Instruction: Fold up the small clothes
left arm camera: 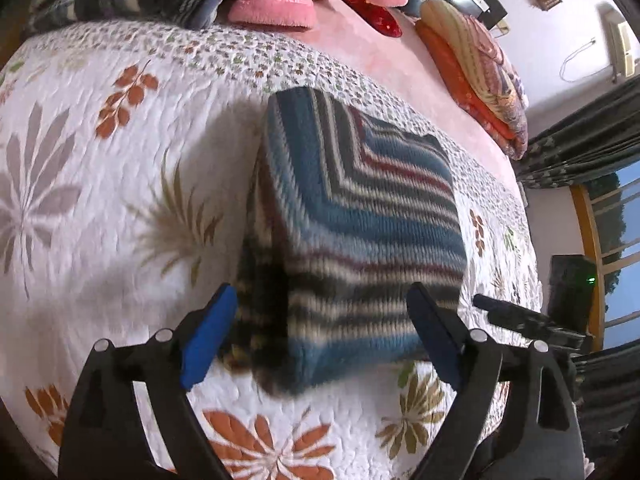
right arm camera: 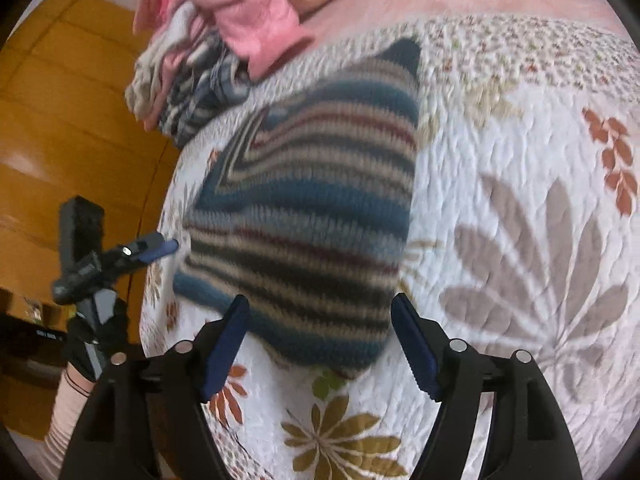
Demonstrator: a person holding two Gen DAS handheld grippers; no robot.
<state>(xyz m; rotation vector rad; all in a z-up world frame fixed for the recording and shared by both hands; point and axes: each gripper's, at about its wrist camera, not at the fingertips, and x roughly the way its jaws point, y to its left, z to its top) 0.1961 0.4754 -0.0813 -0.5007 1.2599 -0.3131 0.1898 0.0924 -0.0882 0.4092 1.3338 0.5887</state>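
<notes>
No baskets or bins anywhere in these two views, everything just sits on the bed. One striped knit sweater (left arm camera: 360, 216), blue/grey/cream with thin dark red lines, is folded into a chunky rectangle and lies flat on the floral quilt (left arm camera: 100, 200) near the quilt's edge. Count-wise: one folded sweater, one quilt, and a heap of unfolded clothes (right arm camera: 208, 52) behind it (pink stuff plus a plaid piece, can't count the pieces). Off to the side there's one stack of folded blankets (left arm camera: 476, 76), orange and striped.

Left gripper (left arm camera: 320, 320): jaws spread wide, blue pads either side of the sweater's near end, hovering over it with nothing pinched. Picture's blurry, so I can't tell if the pads actually brush the knit.

Right gripper (right arm camera: 318, 332): same deal, jaws wide apart, straddling the near edge of the sweater, holding nothing. In its view you can also see the left gripper just beside the sweater's side edge, with a sleeve (right arm camera: 60, 412) below it.
</notes>
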